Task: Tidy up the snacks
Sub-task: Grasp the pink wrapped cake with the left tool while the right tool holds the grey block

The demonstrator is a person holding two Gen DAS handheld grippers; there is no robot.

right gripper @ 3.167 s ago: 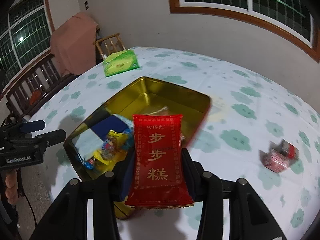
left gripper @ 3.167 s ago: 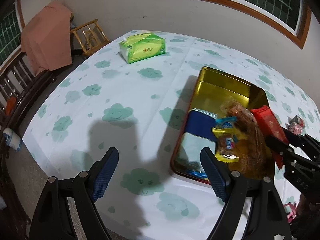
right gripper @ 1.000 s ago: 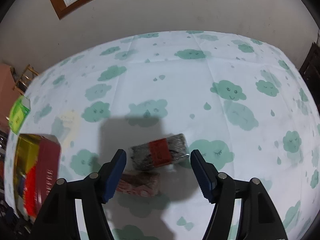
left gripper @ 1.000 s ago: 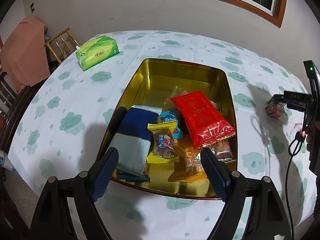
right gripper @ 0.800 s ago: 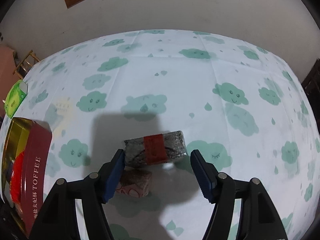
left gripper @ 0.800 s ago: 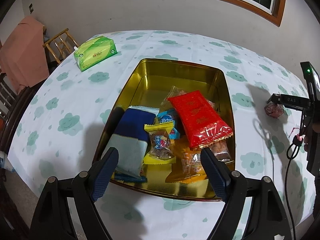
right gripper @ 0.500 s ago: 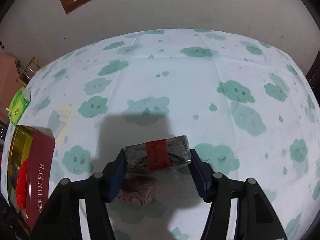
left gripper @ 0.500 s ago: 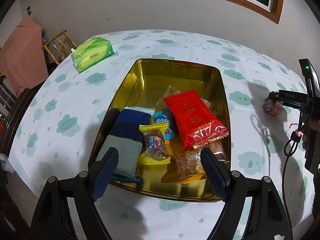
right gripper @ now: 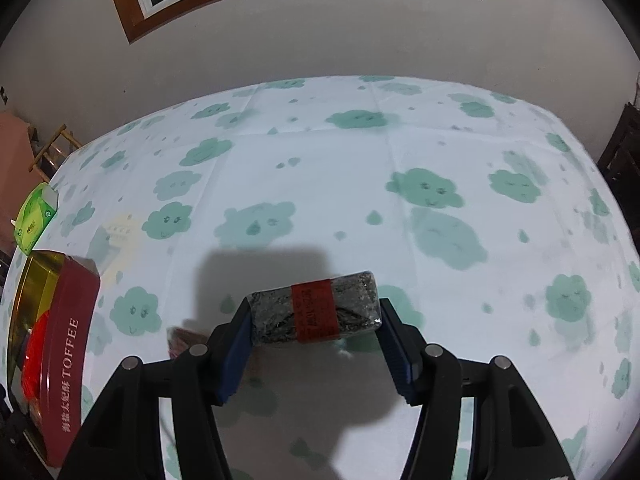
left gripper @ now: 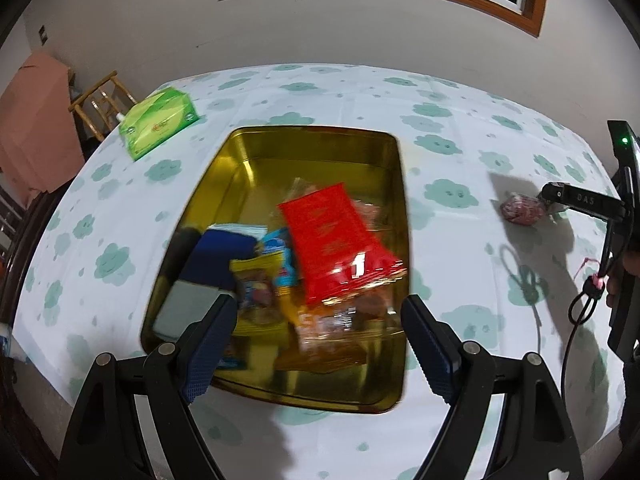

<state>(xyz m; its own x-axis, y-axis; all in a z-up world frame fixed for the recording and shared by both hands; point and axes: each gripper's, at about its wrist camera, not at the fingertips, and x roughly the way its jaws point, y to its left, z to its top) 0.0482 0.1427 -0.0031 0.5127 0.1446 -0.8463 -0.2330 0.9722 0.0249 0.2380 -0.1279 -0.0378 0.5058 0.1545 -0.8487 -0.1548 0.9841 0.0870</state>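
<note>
Pick-up step: the dark speckled wrapped bar with a red band is clamped between the right gripper, jaws just closed on it. The left gripper is held wide, empty. Next, carrying to the gold rectangular tin at 9 o'clock is called for. A pinkish wrapped snack is left on the cloud-print tablecloth.

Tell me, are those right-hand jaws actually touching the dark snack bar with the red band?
Touching. The right wrist view shows the right gripper with both blue pads pressed against the ends of the dark snack bar, no gap either side.
</note>
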